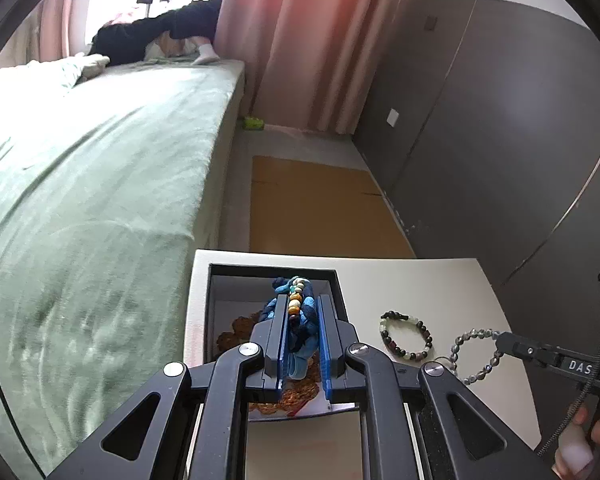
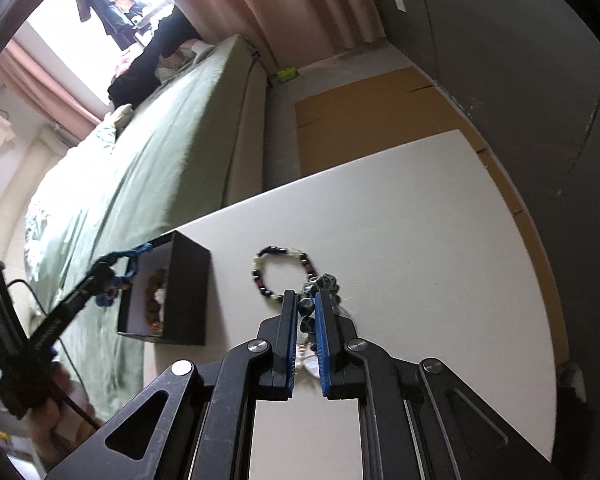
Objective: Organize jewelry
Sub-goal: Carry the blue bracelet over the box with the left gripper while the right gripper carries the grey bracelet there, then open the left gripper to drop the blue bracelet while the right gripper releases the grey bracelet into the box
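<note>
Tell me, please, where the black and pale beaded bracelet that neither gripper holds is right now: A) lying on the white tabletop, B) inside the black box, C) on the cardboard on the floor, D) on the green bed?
A: the black and pale beaded bracelet lies flat on the white tabletop, right of the black box, apart from the left gripper and the grey bead strand in the right gripper.

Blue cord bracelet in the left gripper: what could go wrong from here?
1. The left gripper holds the blue cord bracelet above the black box; released off-centre, it may catch the rim.
2. The right gripper pinches the grey bead bracelet beside the dark bead bracelet; lifting might drag that one.
</note>
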Demonstrator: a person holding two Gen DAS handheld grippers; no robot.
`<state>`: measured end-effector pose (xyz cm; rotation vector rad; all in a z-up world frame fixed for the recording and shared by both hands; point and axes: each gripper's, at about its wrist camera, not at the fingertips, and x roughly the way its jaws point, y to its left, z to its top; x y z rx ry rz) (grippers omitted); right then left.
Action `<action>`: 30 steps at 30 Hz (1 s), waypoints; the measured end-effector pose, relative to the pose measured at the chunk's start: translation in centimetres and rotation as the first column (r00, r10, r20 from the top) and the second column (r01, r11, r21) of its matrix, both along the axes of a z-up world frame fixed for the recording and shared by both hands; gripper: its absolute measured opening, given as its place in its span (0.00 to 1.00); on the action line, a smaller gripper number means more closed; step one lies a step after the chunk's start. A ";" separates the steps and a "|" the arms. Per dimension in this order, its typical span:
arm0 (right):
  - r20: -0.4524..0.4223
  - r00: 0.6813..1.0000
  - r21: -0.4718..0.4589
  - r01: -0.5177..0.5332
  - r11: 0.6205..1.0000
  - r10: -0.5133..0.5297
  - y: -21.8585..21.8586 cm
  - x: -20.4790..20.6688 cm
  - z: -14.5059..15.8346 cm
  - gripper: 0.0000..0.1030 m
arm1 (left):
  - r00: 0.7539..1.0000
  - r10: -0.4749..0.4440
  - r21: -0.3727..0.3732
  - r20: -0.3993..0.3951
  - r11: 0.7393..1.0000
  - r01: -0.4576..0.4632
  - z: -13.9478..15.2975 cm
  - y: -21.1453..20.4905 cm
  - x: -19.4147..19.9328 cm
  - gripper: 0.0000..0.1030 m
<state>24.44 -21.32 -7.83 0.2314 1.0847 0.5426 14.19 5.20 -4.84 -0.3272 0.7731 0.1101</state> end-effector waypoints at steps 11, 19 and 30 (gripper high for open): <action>0.018 1.000 0.074 -0.015 0.997 0.014 1.8 -0.1 0.4 0.10 | 0.998 0.038 -0.082 0.057 0.996 -0.034 0.9 1.7 -0.7 0.67; 0.078 0.996 0.185 -0.063 0.981 0.049 4.0 -1.3 2.1 0.10 | 0.994 0.091 -0.118 0.057 0.989 -0.084 1.4 3.7 -1.7 0.67; 0.119 0.985 0.272 -0.150 0.950 0.121 9.1 -2.1 2.5 0.10 | 0.988 0.138 -0.151 0.070 0.981 -0.126 2.0 7.0 -3.2 0.67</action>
